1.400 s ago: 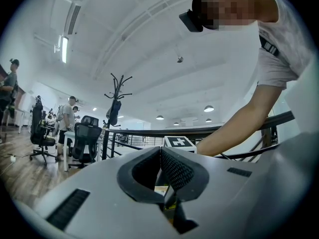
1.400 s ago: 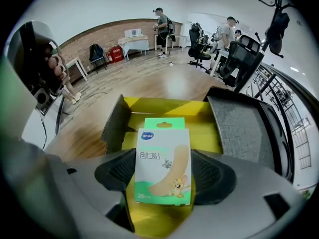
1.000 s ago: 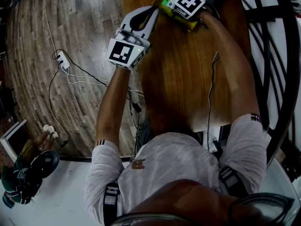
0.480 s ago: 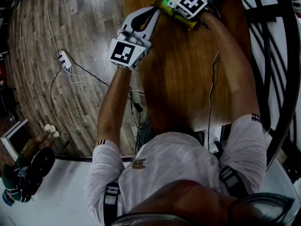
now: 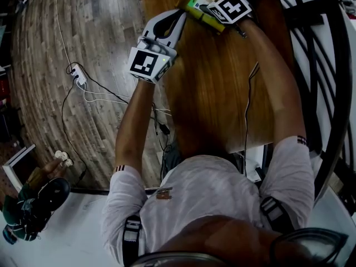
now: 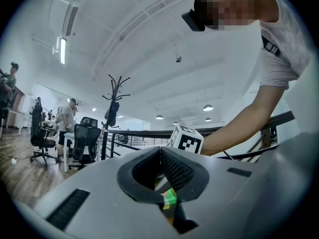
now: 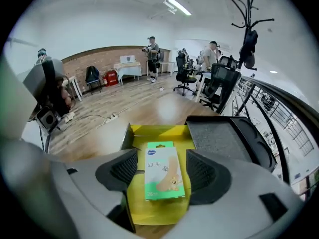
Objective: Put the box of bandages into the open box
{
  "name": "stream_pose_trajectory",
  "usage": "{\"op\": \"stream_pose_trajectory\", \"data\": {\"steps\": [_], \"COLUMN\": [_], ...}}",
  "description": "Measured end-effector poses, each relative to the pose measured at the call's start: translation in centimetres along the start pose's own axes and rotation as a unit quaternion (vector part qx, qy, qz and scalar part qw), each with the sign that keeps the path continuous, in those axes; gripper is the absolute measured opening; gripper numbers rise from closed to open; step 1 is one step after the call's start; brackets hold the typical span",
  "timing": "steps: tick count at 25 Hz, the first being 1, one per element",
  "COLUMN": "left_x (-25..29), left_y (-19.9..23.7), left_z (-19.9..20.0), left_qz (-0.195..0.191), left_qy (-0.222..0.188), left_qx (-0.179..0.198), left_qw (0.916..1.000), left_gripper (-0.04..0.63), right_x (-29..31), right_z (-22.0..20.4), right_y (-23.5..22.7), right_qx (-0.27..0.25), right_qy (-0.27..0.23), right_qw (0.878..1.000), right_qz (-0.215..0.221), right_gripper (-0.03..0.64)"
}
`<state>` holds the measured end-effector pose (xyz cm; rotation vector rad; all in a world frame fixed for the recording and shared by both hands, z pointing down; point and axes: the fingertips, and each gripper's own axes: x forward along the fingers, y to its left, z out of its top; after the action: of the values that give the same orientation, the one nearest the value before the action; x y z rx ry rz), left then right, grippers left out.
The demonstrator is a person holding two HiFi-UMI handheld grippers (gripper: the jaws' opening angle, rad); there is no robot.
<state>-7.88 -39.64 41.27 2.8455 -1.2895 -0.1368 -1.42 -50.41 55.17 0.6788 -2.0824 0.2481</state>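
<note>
Lying flat, rectangular bandage box (image 7: 162, 170), inside yellow cardboard box (image 7: 155, 210)

The box of bandages (image 7: 162, 171) lies inside the open box (image 7: 155, 133), which sits on the table (image 5: 217, 93) beside a tray (image 7: 219, 139).

Right gripper (image 7: 162, 172) let go of box of bandages (image 7: 162, 169): jaws, before pressed on its sides, now stood apart, gap on each side. Box of bandages now lay flat on floor of yellow open box (image 7: 155, 132). Right gripper drew back and up, so both boxes looked smaller in its view. Its marker cube (image 6: 186, 141) rose and tilted in left gripper view
</note>
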Motion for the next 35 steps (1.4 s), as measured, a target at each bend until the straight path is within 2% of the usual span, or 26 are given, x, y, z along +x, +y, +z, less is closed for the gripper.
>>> {"op": "stream_pose_trajectory", "data": {"steps": [4,7,10,15,22,27,35], "left_x": [-0.4,-1.3,-1.8,-2.1,-4.1,-6.1,-8.9], "left_y": [-0.9,-1.5,-2.5,-4.8,-9.6,-13.4,-17.8], "left_z": [0.8,1.4,1.8,2.8,6.4,8.9,12.2], "left_qz": [0.0,0.003,0.005,0.001,-0.011,-0.024,-0.028], "left_qy": [0.002,-0.002,-0.002,-0.005,-0.014,-0.023,-0.04], "left_qx": [0.003,0.001,-0.001,0.0,-0.004,0.007,0.007], "left_qw": [1.0,1.0,1.0,1.0,0.9998,0.9994,0.9988], "left_gripper": [0.02,0.02,0.02,0.02,0.02,0.02,0.02], "right_x": [-2.0,-4.1,-6.6,-12.2,-21.1,-26.7,-33.4], "right_z": [0.7,1.3,1.8,2.4,2.8,2.5,1.2], "right_y": [0.3,1.1,2.4,4.6,10.6,14.5,19.8], "right_qx": [0.019,0.033,0.05,0.069,0.076,0.083,0.056], "right_qy": [-0.056,-0.103,-0.156,-0.257,-0.358,-0.412,-0.484], "right_qw": [0.998,0.994,0.986,0.962,0.929,0.907,0.873], "right_qz": [-0.013,-0.031,-0.035,-0.056,-0.043,-0.036,-0.024], "right_gripper": [0.315,0.224,0.201,0.114,0.081,0.065,0.046]}}
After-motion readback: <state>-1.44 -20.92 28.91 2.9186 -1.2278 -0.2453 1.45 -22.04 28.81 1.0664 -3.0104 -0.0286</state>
